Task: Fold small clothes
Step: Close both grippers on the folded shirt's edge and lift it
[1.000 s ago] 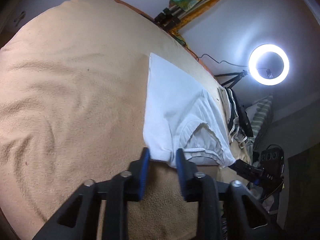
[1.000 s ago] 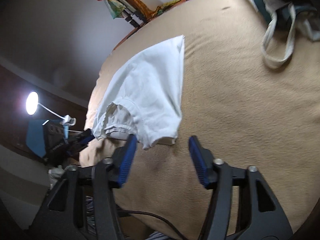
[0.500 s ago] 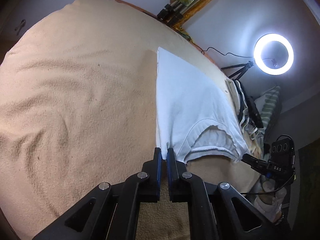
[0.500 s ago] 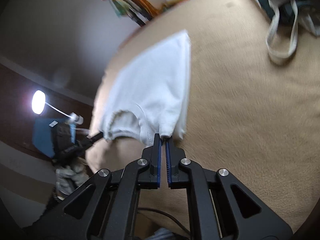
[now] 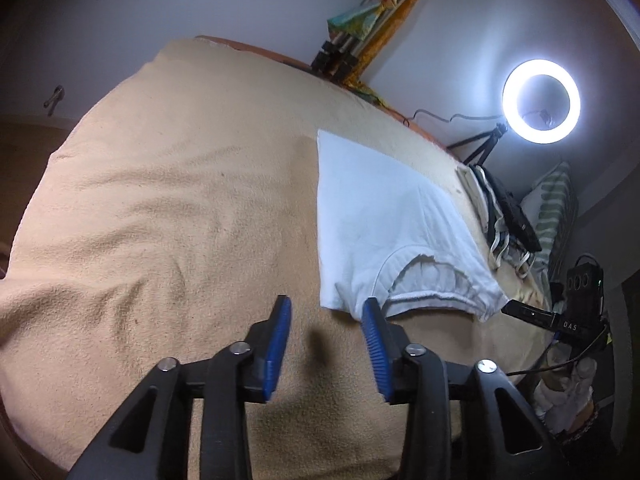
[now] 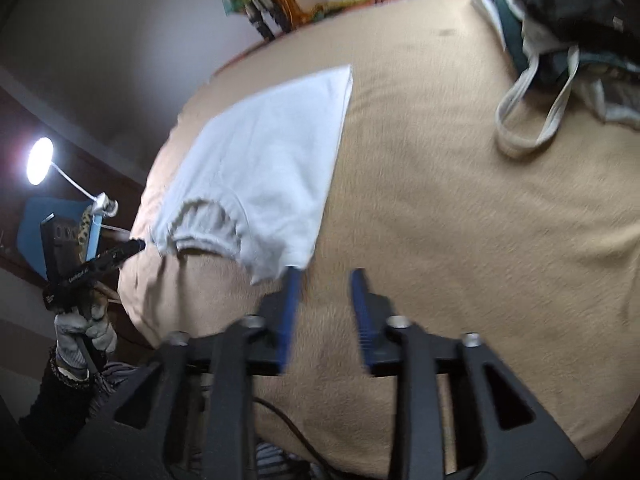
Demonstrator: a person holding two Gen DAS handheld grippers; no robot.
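Surface: tan fleece blanket [image 5: 168, 216] covering a bed, lightly rumpled ahead-left of the left gripper [image 5: 326, 312]. Pale wall behind; a lit white ring light on a tripod [image 5: 541, 107] stands far ahead-right of that gripper.

Task item: small white cotton garment with a gathered elastic hem [image 5: 384, 220] lies flat on the blanket. Its near edge sits just ahead of the left gripper, beside the right-hand blue pad [image 5: 374, 344].

Left gripper: jaws spread apart, holding nothing. Right gripper [image 6: 326, 280]: jaws likewise apart, empty, image motion-blurred; garment corner just ahead-left of it.

Right wrist view only: heap of dark and cream clothes with looped straps [image 6: 552, 52] far ahead-right; gloved left hand [image 6: 82, 330] low at left. Left wrist view only: the ring light seen face-on.
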